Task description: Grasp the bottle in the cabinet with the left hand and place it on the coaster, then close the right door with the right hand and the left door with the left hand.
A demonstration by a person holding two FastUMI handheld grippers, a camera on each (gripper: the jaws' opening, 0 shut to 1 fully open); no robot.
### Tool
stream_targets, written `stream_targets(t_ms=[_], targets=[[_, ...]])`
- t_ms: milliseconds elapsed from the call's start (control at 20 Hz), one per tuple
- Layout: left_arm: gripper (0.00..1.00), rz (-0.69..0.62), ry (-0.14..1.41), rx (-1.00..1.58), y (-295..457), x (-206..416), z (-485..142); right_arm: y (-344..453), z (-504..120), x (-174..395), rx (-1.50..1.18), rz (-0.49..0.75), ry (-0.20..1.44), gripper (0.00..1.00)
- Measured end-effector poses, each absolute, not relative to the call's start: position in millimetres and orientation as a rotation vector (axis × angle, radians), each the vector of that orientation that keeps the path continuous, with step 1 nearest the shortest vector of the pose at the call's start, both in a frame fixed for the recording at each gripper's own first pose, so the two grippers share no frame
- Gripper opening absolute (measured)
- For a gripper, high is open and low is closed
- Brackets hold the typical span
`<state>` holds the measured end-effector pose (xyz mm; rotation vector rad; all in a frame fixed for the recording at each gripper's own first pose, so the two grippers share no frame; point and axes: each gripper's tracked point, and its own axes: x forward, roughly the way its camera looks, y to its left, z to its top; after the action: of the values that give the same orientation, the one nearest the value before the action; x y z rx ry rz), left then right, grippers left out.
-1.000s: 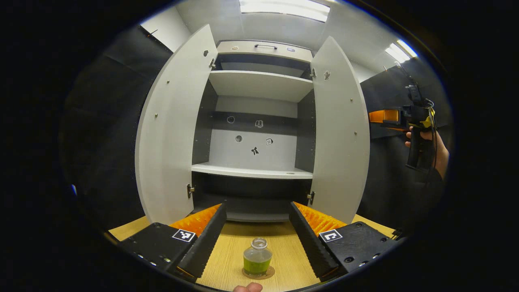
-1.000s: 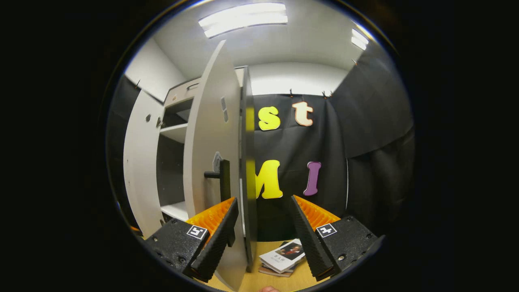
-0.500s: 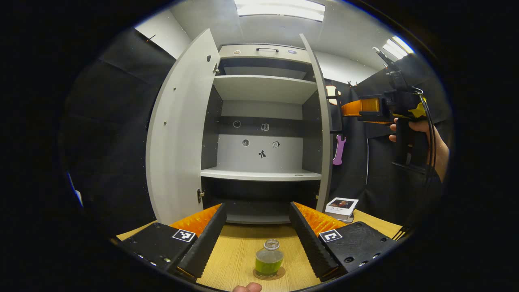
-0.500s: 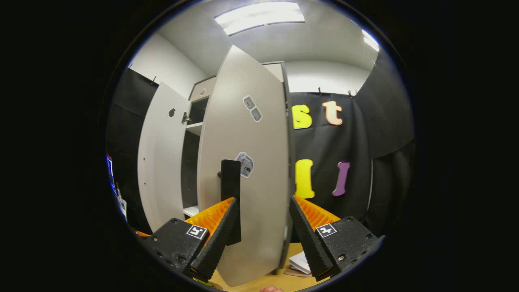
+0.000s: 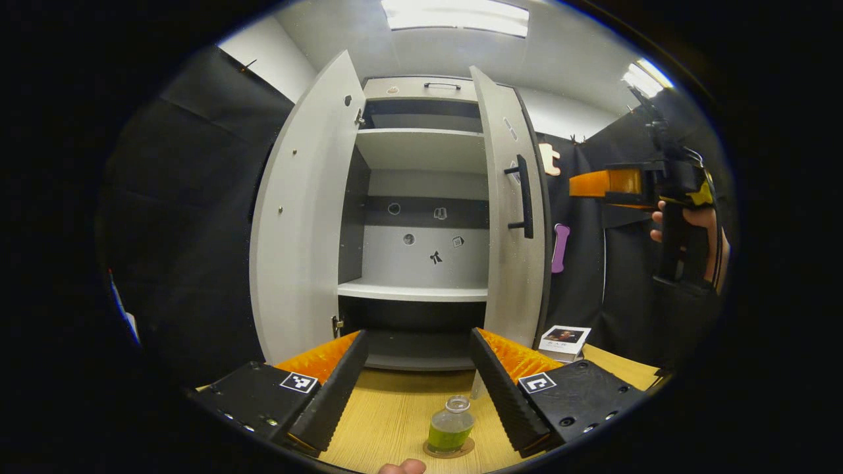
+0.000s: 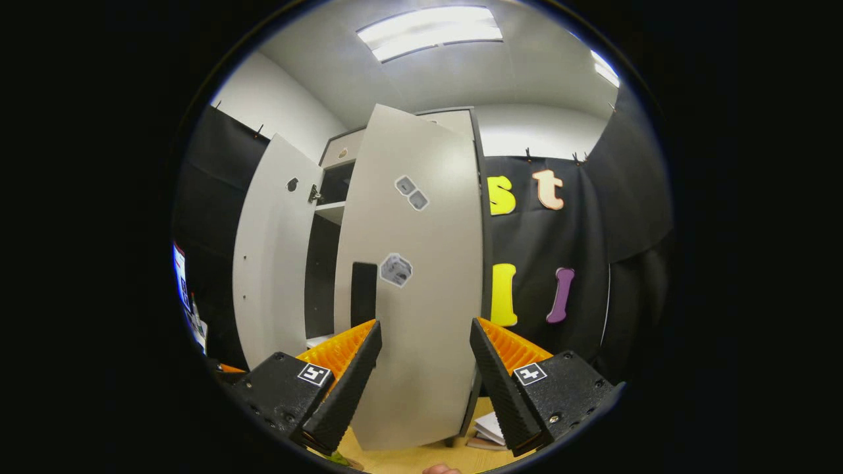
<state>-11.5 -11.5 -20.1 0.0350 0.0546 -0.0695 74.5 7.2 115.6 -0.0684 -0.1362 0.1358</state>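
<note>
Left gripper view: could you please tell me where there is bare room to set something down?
The cabinet's middle shelf is bare, and so is the tabletop left of the bottle. The booklets crowd the right corner.

Right door (image 6: 421,276): half-swung, outer face near the camera, dark handle (image 6: 363,294) at its left edge.
Left door (image 6: 273,257): wide open, farther left.
Right gripper (image 6: 421,368): jaws apart, holding nothing.

1. Ahead of me black cloth (image 5: 191,197) drapes the booth's walls, filling the left and right of the frame.
2. White wall (image 6: 290,112) shows above it at upper left.
3. Ceiling light panels (image 5: 454,13) glow along the top.
4. A pale wooden counter (image 5: 395,415) spans the bottom centre.
</note>
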Motion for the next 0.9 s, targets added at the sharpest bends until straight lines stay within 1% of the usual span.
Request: stream_targets(t_ms=[350,550,650,700,750,800,850,900], targets=[[0.94,-0.107,0.068,0.009,-23,-2,-20,-9,44,36,0.013,0.082,-0.072,0.83],[0.95,-0.073,0.065,-0.053,-11,1,-13,-10,10,14,-0.019,0.047,-0.067,0.82],[0.95,-0.009,0.056,-0.093,13,1,-4,-4,-6,7,-0.037,0.048,-0.046,0.82],[0.99,0.032,0.045,-0.116,30,1,3,0,-14,6,-0.047,0.054,-0.027,0.82],[0.99,0.080,0.025,-0.137,49,0,10,1,-20,5,-0.053,0.057,-0.010,0.82],[0.95,0.141,0.004,-0.147,72,-1,18,2,-23,5,-0.052,0.061,0.004,0.82],[0.95,0.207,-0.010,-0.141,98,-2,21,2,-26,5,-0.044,0.061,0.022,0.82],[1.00,0.279,-0.020,-0.128,127,-3,24,3,-29,5,-0.036,0.064,0.039,0.82]])
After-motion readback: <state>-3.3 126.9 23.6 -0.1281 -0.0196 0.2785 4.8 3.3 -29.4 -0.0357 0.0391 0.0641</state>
